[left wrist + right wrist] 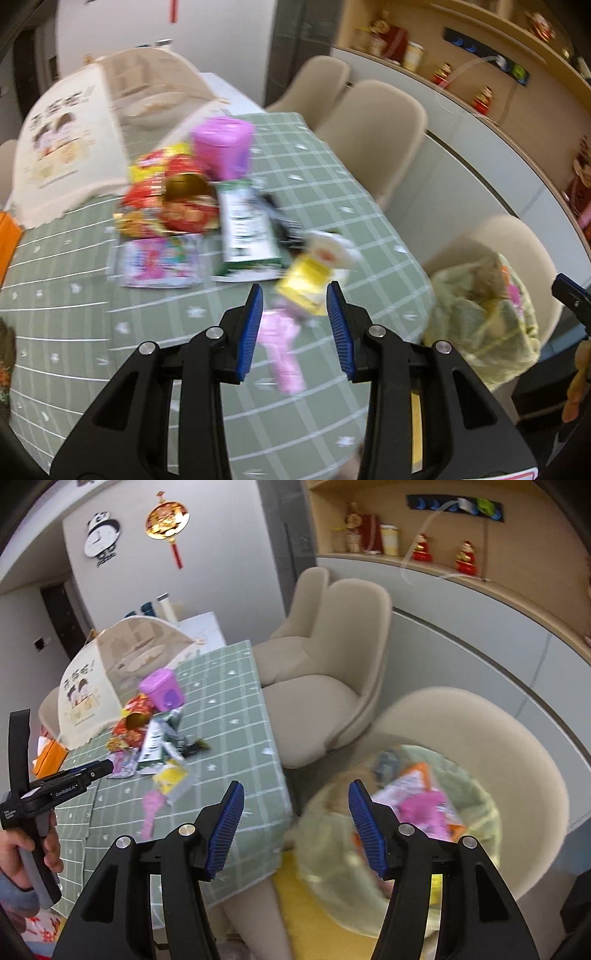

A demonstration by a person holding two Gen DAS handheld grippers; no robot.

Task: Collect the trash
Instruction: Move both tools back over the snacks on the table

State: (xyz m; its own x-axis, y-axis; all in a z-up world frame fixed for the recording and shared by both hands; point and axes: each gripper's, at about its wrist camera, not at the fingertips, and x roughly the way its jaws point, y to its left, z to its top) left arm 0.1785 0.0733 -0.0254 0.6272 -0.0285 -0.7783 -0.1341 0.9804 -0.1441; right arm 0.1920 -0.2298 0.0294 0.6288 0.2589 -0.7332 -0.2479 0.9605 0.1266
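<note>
Left tool (295, 291): jaws apart, empty, above green checked worktop (92, 325) | Trash: yellow packet (304, 282) just ahead at 12 o'clock, pink wrapper (280, 343) under the jaws, snack wrapper heap (173, 206) at 11 o'clock | Right tool (295, 788): jaws wide apart, empty, over translucent trash bag (476, 819) of wrappers on beige chair (524, 760).

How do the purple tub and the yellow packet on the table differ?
The purple tub stands upright at the far end of the litter, a rigid lidded container; the yellow packet lies flat nearer the table edge, thin and crumpled. Both rest on the green checked tablecloth, not yet in the bag.
</note>
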